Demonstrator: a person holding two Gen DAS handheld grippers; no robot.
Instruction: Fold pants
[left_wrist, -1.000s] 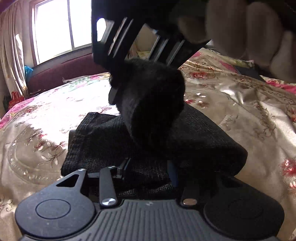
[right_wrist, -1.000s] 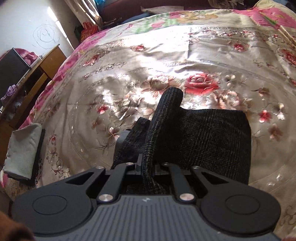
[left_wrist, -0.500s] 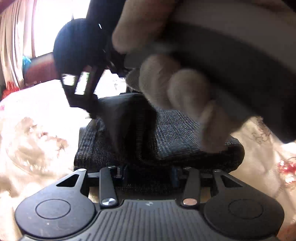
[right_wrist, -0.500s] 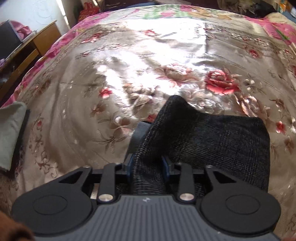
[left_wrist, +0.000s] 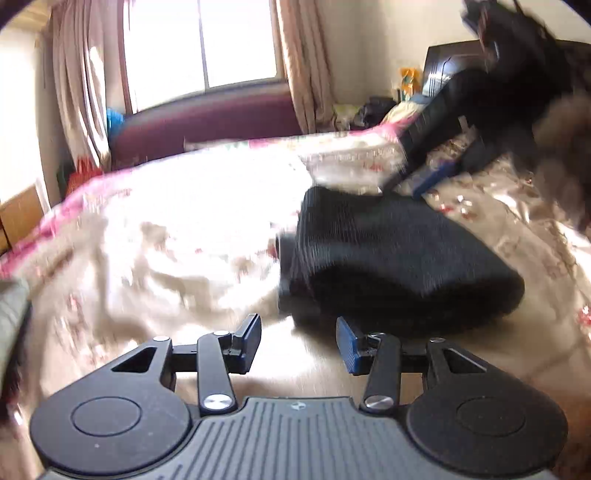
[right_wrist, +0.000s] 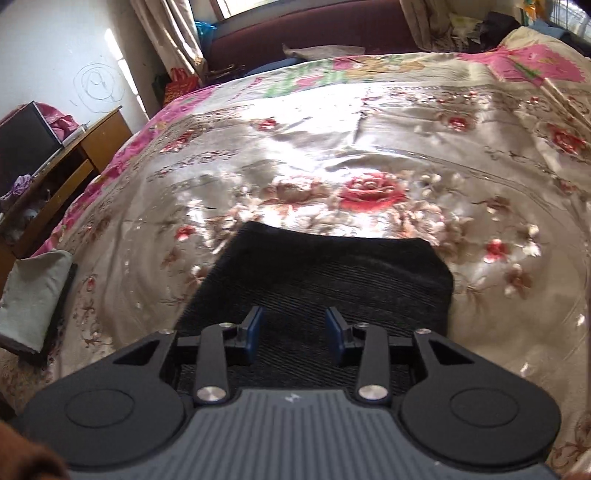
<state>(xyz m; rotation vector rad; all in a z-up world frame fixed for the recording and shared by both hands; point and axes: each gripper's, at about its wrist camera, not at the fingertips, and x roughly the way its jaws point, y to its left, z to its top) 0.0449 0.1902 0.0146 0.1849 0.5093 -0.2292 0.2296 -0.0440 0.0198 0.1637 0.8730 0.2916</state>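
Black pants, 1 folded bundle; 2 tools, left tool & right tool, both agape.

Dark textured pants, folded into compact bundle, flat on floral bedspread.

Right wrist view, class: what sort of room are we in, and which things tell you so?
Most likely a home bedroom. A bed with a floral satin bedspread fills the view, a curtained window stands behind it, and a wooden desk sits alongside.
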